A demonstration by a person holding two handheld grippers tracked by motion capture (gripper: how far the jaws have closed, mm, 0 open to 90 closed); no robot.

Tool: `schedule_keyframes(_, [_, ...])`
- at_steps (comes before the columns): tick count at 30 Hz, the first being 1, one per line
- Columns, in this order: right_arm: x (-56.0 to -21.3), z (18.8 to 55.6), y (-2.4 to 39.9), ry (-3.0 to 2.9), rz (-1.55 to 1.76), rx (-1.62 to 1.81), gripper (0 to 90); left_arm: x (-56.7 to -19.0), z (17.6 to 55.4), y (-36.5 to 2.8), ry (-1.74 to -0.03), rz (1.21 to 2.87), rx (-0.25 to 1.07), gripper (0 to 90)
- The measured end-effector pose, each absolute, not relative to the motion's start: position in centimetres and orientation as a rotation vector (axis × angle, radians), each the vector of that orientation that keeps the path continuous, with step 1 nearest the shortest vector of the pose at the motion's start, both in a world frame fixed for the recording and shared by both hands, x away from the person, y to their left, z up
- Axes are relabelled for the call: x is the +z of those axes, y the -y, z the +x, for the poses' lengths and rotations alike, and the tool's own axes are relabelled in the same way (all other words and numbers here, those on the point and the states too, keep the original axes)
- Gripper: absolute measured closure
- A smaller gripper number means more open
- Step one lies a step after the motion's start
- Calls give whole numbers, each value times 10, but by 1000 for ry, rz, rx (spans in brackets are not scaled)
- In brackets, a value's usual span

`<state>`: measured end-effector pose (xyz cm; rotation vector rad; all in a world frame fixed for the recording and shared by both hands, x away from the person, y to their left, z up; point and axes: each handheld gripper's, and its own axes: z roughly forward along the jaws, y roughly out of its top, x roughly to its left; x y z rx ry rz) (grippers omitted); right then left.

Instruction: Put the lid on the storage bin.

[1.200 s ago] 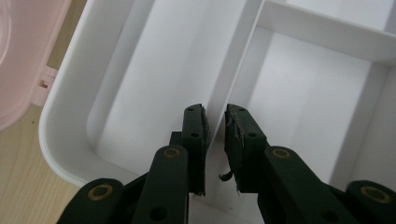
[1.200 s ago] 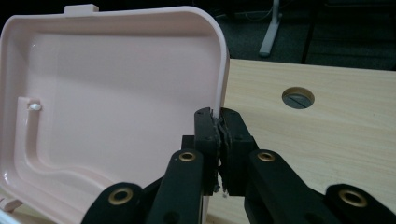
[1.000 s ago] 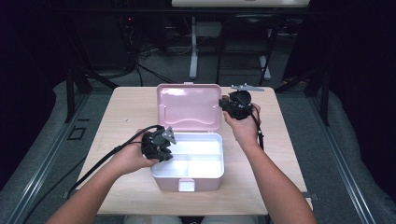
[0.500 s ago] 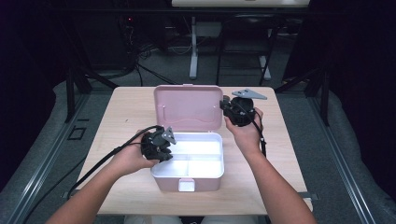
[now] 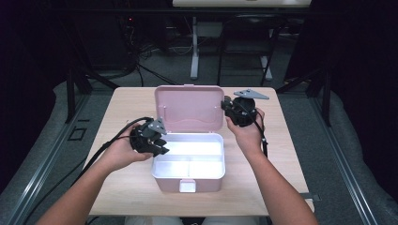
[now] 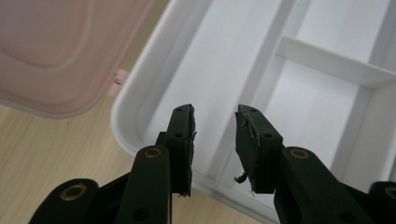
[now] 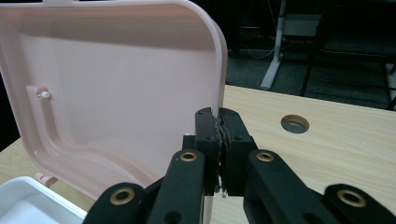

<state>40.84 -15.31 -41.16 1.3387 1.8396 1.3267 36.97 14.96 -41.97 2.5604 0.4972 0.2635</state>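
Note:
A pink box stands open in the middle of the table, its white compartmented base (image 5: 187, 180) toward me and its pink lid (image 5: 189, 108) upright behind. My left gripper (image 5: 157, 143) hovers at the base's left wall. In the left gripper view its jaws (image 6: 215, 114) have just been opening and stand apart over the white rim (image 6: 135, 93), with no pad pressing on it. My right gripper (image 5: 228, 110) is at the lid's right edge. In the right gripper view it (image 7: 219, 116) is shut on the thin edge of the lid (image 7: 116, 84).
The box sits on a light wooden table (image 5: 126, 108) with a round cable hole (image 7: 294, 123) right of the lid. The left gripper's cable (image 5: 103, 150) trails off the table's left front. Desk legs and cables stand on the dark floor beyond.
The left gripper's jaws have opened and the hand has lifted slightly at the base's left wall. The right gripper and the lid have kept still.

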Motion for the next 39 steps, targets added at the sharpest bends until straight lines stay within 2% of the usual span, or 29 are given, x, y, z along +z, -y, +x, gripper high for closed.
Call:
schedule_keyframes(8, [-412, 408, 153, -1839, 1334, 1329, 875, -407, 385, -173, -687, 2300, 398, 677])
schedule_keyframes(13, [-412, 408, 153, -1837, 1330, 1332, 874, -404, 394, -188, -814, 2176, 514, 631])
schedule_keyframes(23, [-413, 406, 154, -1825, 1330, 1346, 875, -396, 409, -200, -950, 1993, 635, 609])
schedule_keyframes(30, [-414, 405, 154, -1819, 1321, 1359, 875, -396, 417, -192, -969, 1901, 638, 594])
schedule_keyframes(39, [-414, 402, 155, -1814, 1315, 1369, 875, -400, 426, -180, -975, 1822, 595, 704])
